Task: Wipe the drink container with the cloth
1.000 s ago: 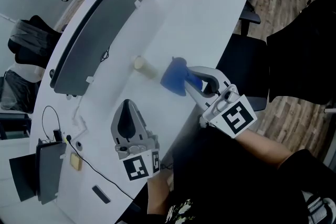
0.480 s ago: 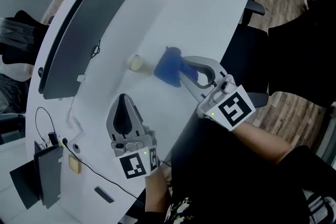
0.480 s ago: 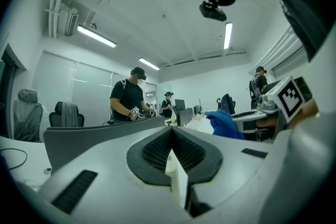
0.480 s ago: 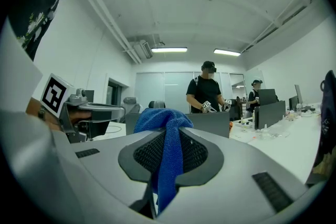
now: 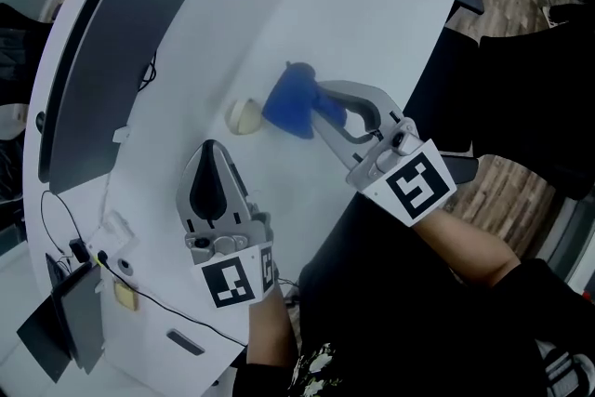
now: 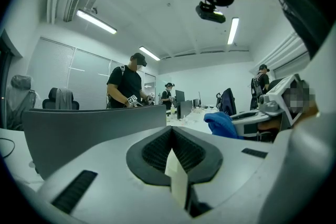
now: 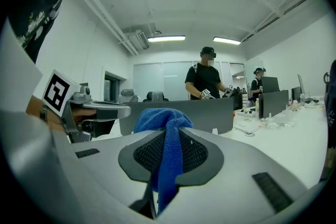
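Note:
A small cream drink container [image 5: 245,115] lies on the white table [image 5: 372,5]. Just to its right, nearly touching it, is a blue cloth [image 5: 286,105], and my right gripper [image 5: 314,99] is shut on it. In the right gripper view the cloth [image 7: 160,118] bulges above the right gripper [image 7: 168,131] and hangs down through its closed jaws. My left gripper [image 5: 210,147] points up the table just below and left of the container, shut. The left gripper [image 6: 171,132] shows a pale sliver in its seam; I cannot tell what that is. The cloth [image 6: 220,124] appears at its right.
A long grey desk divider [image 5: 102,42] runs along the table's left side. Cables and a dark device [image 5: 65,321] lie at the lower left. A black chair [image 5: 446,107] stands past the table's right edge. People stand beyond the divider [image 7: 207,84].
The right gripper has carried the cloth closer to the container. The left gripper has also moved up towards the container. Both stay shut.

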The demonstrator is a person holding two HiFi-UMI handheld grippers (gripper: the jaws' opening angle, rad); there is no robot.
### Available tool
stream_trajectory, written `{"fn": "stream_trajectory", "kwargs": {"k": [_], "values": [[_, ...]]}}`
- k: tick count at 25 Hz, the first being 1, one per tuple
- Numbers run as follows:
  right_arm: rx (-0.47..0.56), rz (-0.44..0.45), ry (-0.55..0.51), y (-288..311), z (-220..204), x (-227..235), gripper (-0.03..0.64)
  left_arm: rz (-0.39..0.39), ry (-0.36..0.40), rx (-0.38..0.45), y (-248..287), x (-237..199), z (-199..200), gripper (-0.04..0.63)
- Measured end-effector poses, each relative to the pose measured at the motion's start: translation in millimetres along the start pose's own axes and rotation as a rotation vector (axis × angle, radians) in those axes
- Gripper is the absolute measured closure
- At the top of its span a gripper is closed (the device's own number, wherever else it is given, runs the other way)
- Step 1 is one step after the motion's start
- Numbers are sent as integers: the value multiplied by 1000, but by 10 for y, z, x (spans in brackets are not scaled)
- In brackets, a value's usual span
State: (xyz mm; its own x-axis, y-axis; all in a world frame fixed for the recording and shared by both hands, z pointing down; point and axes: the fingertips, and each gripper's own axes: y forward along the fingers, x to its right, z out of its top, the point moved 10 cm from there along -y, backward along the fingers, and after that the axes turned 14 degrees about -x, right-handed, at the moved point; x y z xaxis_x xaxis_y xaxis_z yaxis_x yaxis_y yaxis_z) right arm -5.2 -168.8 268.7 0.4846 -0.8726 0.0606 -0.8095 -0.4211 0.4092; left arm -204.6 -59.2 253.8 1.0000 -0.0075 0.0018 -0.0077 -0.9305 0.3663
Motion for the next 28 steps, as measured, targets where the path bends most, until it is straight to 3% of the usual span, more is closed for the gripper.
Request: {"fn": "stream_trajectory", "kwargs": {"k": [3,8,10,14,16,18,19,20,21,28], "values": [[-28,-3,12,129,-62,59,574,-34,-11,8,146,-54,-43,594],[-63,-16,28,226,-155,108,574,-206,-1,68,322,44,-60,592],[-75,-15,36,298,-181,130,574,-224,-28,92,395,32,-79,592],[-89,-25,58,353,-207,130,574,-236,-205,154,431,-182,-124,592],[-105,-33,61,348,-237,120,574,-287,-317,199,425,-282,-176,592],[-127,-39,60,340,-278,109,574,-339,-361,226,425,-306,-223,588],[-135,-42,60,339,-293,102,574,-360,-364,225,434,-298,-237,492],[-139,-46,60,341,-299,94,574,-381,-366,217,446,-285,-247,345],[-137,-49,56,342,-297,86,574,-400,-365,206,457,-270,-259,300],[-115,-39,40,363,-342,116,574,-373,-199,46,497,-161,-298,258]]}}
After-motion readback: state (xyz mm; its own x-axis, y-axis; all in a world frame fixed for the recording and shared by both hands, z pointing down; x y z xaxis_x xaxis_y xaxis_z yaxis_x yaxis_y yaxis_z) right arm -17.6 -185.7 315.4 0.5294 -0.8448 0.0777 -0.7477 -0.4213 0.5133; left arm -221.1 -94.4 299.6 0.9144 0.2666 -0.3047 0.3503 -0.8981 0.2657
